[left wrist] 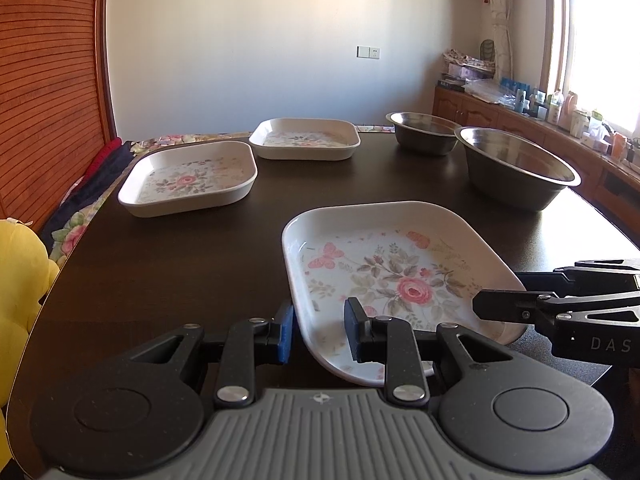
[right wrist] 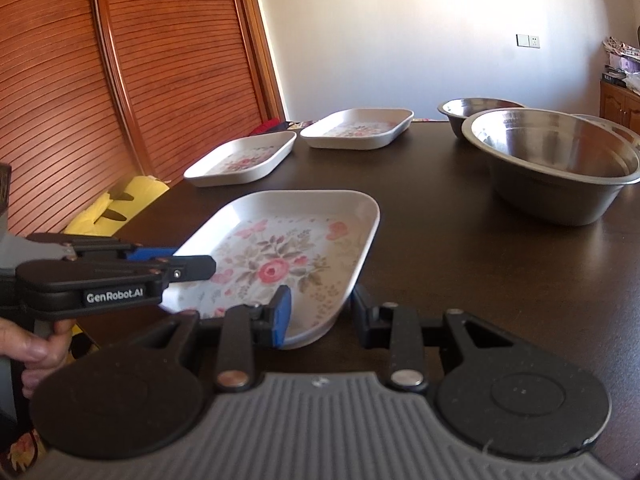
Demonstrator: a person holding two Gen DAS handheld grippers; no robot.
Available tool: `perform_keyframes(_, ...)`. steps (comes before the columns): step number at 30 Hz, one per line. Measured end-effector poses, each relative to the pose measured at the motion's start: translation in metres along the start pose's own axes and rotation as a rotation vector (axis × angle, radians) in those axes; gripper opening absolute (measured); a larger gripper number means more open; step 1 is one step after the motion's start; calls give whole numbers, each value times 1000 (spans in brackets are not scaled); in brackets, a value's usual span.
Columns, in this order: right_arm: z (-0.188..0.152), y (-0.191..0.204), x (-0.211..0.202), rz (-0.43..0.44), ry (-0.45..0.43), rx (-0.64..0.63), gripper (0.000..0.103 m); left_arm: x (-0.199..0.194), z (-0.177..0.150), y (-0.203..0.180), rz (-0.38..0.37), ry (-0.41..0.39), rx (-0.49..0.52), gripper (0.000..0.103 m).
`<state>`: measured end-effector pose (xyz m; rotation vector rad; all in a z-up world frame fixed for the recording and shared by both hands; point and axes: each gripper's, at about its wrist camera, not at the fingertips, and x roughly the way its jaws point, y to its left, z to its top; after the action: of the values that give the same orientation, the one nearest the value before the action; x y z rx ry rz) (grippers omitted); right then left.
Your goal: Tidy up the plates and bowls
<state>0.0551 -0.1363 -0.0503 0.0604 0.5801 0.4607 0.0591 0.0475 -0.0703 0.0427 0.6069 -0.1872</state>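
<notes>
A floral square plate (left wrist: 394, 276) sits near the front of the dark table; it also shows in the right wrist view (right wrist: 280, 256). My left gripper (left wrist: 320, 328) is open, its fingers astride the plate's near left rim. My right gripper (right wrist: 320, 312) is open, its fingers astride the plate's near right rim. Each gripper shows in the other's view, the right one (left wrist: 500, 308) over the plate's right edge, the left one (right wrist: 192, 266) over its left edge. Two more floral plates (left wrist: 188, 178) (left wrist: 306, 138) lie far left. Two steel bowls (left wrist: 518, 168) (left wrist: 426, 128) stand far right.
The dark table (left wrist: 180, 264) ends at the left beside a yellow cushion (left wrist: 20, 280) and floral bedding (left wrist: 76, 216). A slatted wooden door (right wrist: 120, 80) stands at the left. A cluttered wooden sideboard (left wrist: 540, 116) runs under the window at the right.
</notes>
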Motion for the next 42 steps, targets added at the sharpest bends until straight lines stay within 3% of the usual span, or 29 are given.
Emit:
perform_keyframes(16, 4, -2, -7, -16, -41, -21, 36, -6, 1, 6, 14, -24, -20, 35)
perform_keyframes(32, 46, -4, -15, -8, -118, -79, 42, -13, 30, 30, 52, -77, -1, 37)
perform_keyframes(42, 75, 5, 5, 36, -102, -145, 46, 9, 50, 51, 70, -69, 11, 39)
